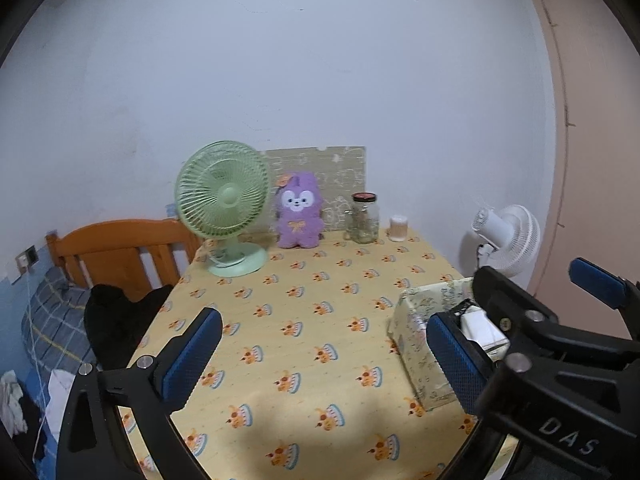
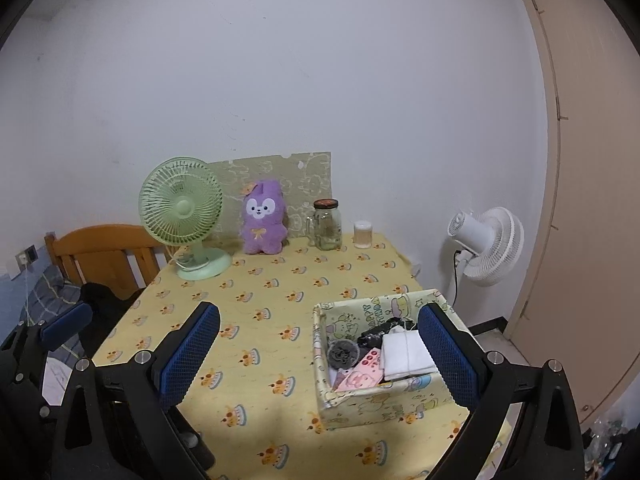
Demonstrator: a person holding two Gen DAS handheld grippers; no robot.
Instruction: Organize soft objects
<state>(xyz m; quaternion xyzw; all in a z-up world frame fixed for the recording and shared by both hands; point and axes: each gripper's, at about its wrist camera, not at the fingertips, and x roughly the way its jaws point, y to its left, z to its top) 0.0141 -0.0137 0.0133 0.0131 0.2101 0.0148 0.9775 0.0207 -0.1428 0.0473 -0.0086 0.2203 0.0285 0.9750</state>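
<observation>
A patterned fabric box (image 2: 384, 400) stood open at the near right of a table covered in a yellow printed cloth (image 2: 256, 320), holding a folded white cloth (image 2: 404, 354), a grey scrubber-like bundle (image 2: 342, 354), a dark crumpled item (image 2: 378, 332) and pink printed cards (image 2: 360, 376). At the far edge, a glass jar with a dark lid (image 2: 327, 224) showed pale contents at its bottom, with a small white-capped container (image 2: 363, 234) just beside it. The purple plush toy (image 2: 264, 218), white-faced with an orange bow on its chest, sat upright against a patterned board (image 2: 280, 168) near the wall, between the jar and a green desk fan (image 2: 182, 220). The left gripper (image 1: 320, 360) hovered over the near edge of the table, blue pads spread wide and empty. The right gripper (image 2: 320, 360) was likewise released, its right pad beside the box's right wall. A white standing fan (image 2: 486, 244) stood beyond the table
</observation>
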